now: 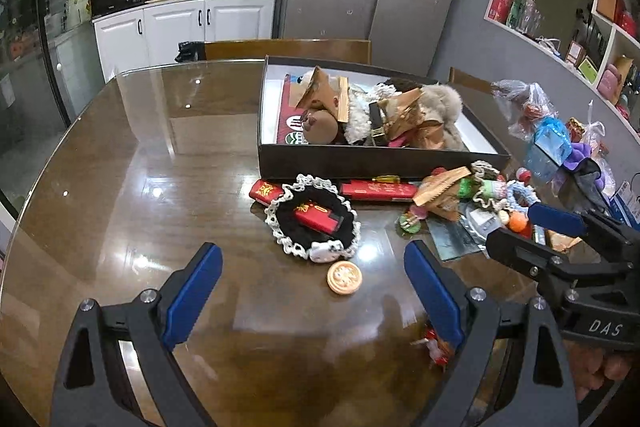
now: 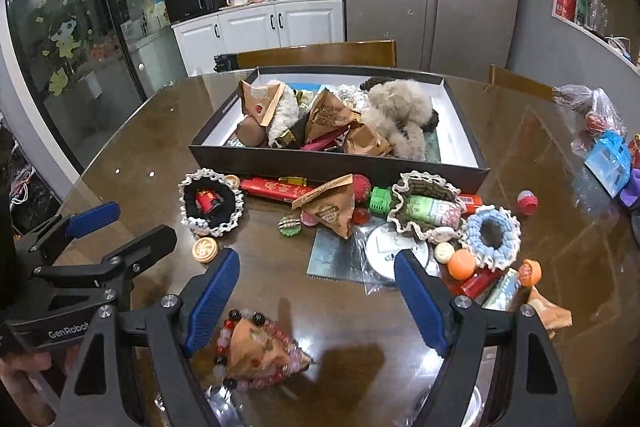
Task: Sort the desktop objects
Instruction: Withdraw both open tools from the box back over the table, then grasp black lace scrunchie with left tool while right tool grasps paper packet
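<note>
A black box [image 1: 360, 163] [image 2: 320, 163] with a white inside stands mid-table and holds fur scrunchies and brown paper packets. In front of it lies a heap: a black lace-edged scrunchie [image 1: 312, 223] [image 2: 210, 205] around a red lighter, a round orange disc [image 1: 345, 277] [image 2: 205, 249], a long red box [image 1: 380, 190], a brown triangular packet [image 2: 332, 211] and a blue scrunchie [image 2: 492, 233]. My left gripper [image 1: 313, 251] [image 2: 144, 219] is open just short of the black scrunchie. My right gripper [image 2: 317, 259] [image 1: 510, 225] is open above a bead bracelet [image 2: 260, 347] wrapped round a packet.
The glass-topped wooden table [image 1: 140, 187] curves away on the left. Plastic bags with small items [image 2: 600, 143] sit at the right edge. Wooden chair backs [image 2: 316, 53] stand behind the box. A hand shows at the bottom of each view.
</note>
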Demonstrator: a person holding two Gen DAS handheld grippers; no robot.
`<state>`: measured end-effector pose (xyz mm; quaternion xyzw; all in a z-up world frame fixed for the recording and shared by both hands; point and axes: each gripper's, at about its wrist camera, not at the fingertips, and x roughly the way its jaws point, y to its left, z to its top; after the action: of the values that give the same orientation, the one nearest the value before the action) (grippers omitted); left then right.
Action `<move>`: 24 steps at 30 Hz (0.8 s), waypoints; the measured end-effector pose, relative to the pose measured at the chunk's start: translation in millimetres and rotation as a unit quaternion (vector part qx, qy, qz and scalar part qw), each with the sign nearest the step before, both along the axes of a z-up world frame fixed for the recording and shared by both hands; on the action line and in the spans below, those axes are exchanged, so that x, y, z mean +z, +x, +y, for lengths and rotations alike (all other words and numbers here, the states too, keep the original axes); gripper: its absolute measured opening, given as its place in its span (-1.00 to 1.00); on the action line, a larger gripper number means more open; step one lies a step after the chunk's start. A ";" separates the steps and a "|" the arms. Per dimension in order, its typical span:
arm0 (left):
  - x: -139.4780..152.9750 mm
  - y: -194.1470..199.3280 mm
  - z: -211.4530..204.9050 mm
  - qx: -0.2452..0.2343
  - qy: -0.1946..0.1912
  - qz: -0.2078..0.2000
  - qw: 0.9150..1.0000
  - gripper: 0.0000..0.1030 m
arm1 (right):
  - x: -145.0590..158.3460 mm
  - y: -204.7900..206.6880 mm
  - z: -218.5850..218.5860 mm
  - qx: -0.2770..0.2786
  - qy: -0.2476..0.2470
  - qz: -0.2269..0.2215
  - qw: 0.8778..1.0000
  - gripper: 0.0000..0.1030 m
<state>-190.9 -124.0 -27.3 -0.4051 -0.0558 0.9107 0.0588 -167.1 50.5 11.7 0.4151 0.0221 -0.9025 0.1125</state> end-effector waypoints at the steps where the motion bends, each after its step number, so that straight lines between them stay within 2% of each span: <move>1: -2.3 -3.6 0.0 -0.001 -0.003 -0.002 1.000 0.81 | -0.9 -4.0 -0.6 0.000 0.000 -0.001 1.000 0.59; 17: -46.3 -69.5 13.9 -0.023 -0.034 -0.050 0.998 0.81 | -40.8 -66.2 -5.3 -0.005 0.015 -0.043 0.999 0.59; 20: -49.1 -76.0 16.9 -0.025 -0.049 -0.049 0.997 0.78 | -50.5 -75.9 -6.7 -0.008 0.016 -0.052 0.999 0.59; 24: -49.9 -78.9 14.7 -0.025 -0.045 -0.049 0.997 0.78 | -57.8 -80.4 -9.3 -0.012 0.021 -0.048 0.999 0.59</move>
<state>-269.9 -109.3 -77.2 -0.4524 -0.0072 0.8897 0.0609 -247.6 41.2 -46.1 0.4605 0.0309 -0.8821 0.0940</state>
